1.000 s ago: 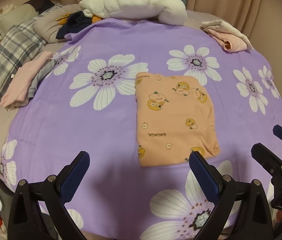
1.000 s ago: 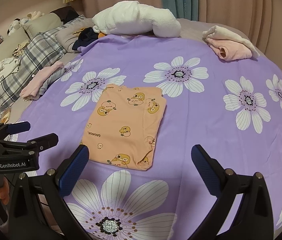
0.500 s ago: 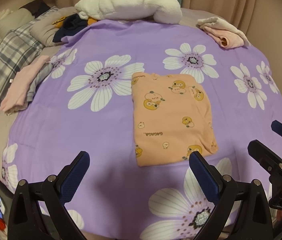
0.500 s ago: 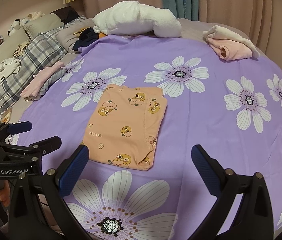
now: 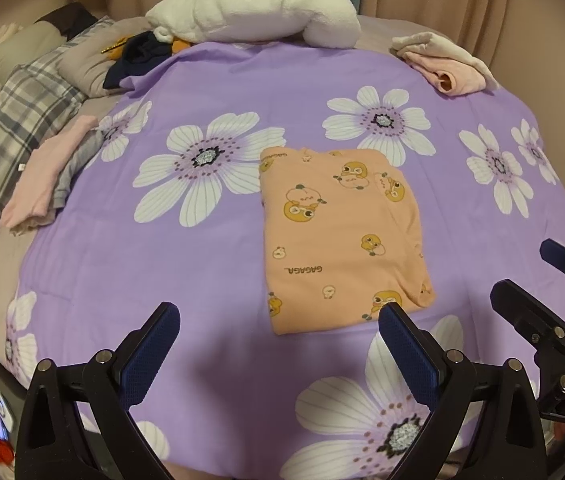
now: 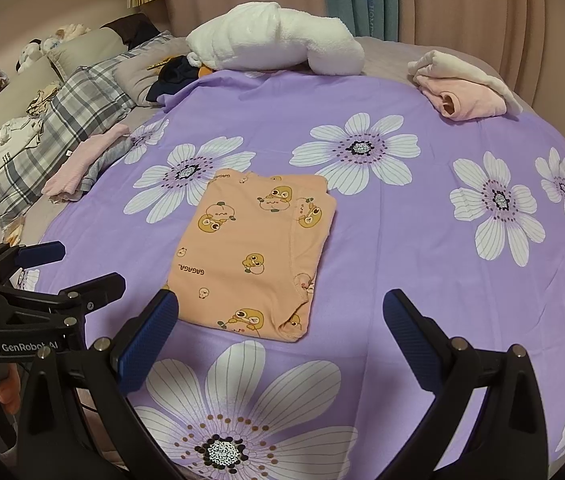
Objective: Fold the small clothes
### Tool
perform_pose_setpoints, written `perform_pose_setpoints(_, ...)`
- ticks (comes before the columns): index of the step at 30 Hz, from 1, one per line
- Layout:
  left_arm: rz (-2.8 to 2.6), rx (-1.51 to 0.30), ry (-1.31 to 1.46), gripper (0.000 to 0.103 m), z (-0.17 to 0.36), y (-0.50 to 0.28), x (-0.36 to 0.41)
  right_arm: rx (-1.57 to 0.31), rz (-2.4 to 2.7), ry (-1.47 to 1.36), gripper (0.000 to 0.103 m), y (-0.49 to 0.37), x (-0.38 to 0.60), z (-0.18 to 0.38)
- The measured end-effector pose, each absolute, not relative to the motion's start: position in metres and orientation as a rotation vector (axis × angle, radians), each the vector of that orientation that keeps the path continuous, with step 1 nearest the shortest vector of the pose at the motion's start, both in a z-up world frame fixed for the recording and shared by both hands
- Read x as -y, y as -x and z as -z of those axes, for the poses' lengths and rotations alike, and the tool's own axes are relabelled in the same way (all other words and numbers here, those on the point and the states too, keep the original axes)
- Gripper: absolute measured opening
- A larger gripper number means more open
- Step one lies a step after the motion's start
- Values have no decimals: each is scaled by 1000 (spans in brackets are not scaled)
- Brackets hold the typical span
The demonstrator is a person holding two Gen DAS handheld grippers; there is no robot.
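- Folded orange shirt [image 5: 342, 236] laid flat on purple sheet [image 5: 202, 264], frame centre.
- Left claw [image 5: 278, 344] & right claw [image 6: 280, 332] spread wide, nothing gripped, bottom of frame.

Both wrist cams low over near bed [image 5: 218, 264] edge, fwd-facing, shared orange garment [image 5: 342, 236].

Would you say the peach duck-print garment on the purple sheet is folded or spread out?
Folded: the peach duck-print garment lies as a compact rectangle, layered edges along its right side; no sleeves show.
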State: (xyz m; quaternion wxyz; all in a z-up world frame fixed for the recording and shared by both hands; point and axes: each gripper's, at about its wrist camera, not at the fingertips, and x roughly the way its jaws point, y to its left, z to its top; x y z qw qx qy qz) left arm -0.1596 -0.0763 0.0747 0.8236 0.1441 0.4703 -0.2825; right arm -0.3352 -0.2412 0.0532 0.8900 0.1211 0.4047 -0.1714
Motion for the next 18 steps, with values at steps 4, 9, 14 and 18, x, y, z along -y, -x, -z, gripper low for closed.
perform_pose_setpoints(4,599,-1000,-307,99,-75,160,77,-840,357,-250,103,335,241,-53)
perform_pose_setpoints(9,599,-999,-307,99,-76,161,77,-838,354,-250,103,335,240,-55)
perform_pose_setpoints(14,598,-998,-305,99,-77,159,77,-837,354,-252,103,335,240,-55)
perform_pose_setpoints(18,599,-996,-304,99,-79,159,77,-834,352,-254,103,335,240,-57)
